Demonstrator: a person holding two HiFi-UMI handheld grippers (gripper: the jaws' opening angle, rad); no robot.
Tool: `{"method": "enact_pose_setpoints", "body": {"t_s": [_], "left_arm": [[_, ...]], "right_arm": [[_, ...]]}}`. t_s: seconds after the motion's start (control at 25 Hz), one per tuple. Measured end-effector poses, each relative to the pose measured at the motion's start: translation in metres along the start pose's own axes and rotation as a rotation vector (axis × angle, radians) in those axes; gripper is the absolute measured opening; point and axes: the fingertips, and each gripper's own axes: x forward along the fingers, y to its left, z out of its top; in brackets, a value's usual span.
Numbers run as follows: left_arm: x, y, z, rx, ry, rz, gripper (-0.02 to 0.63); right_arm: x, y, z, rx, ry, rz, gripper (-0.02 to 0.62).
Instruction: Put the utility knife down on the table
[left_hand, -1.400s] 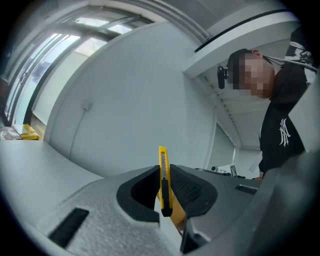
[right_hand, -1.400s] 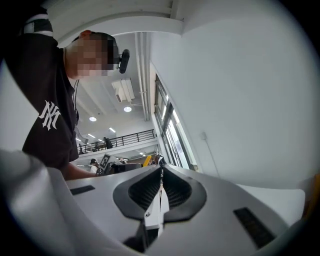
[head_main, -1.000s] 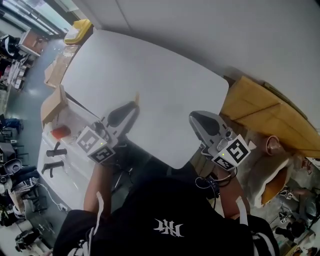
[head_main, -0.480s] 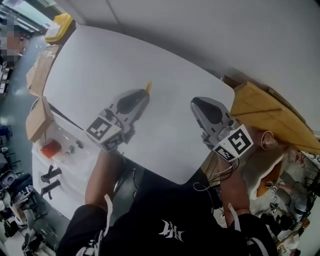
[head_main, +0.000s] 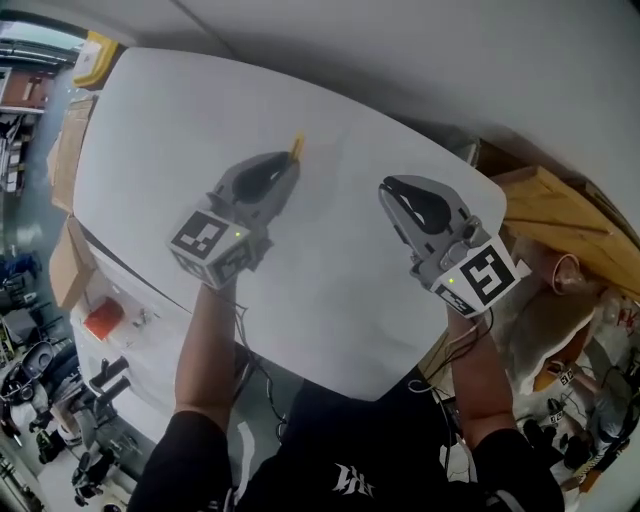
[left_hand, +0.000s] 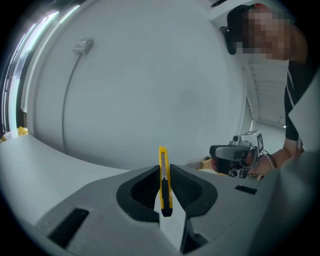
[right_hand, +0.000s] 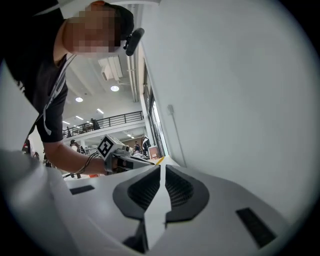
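Clamping the yellow utility knife (left_hand: 163, 162) edge-up between its jaws, the left tool (head_main: 283, 172) is held over the white counter (head_main: 330, 270), with the knife's tip poking out past the jaws. The right tool (right_hand: 163, 175) is held beside it over the counter's right part, jaws pressed together on nothing. A cardboard box (head_main: 545, 205) sits beyond the counter's right edge, its contents hidden.

Left claw (left_hand: 165, 172) gripping utility knife (left_hand: 162, 157); right claw (right_hand: 162, 172) closed.

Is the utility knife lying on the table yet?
No, the utility knife stands clamped between the jaws of the left tongs.
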Motion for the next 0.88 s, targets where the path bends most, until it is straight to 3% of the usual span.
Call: {"method": "enact_pose_setpoints", "body": {"t_s": [0.16, 0.52, 0.88], "left_arm": [[0.030, 0.013, -0.024, 0.007, 0.083, 0.018, 0.061], [0.073, 0.045, -0.065, 0.063, 0.305, 0.071, 0.061], [0.080, 0.063, -0.092, 0.081, 0.422, 0.109, 0.061]], "right_arm": [[0.026, -0.021, -0.024, -0.004, 0.057, -0.021, 0.007], [0.047, -0.039, -0.029, 0.026, 0.012, 0.003, 0.006], [0.059, -0.041, -0.044, 0.026, 0.047, -0.011, 0.008]]}}
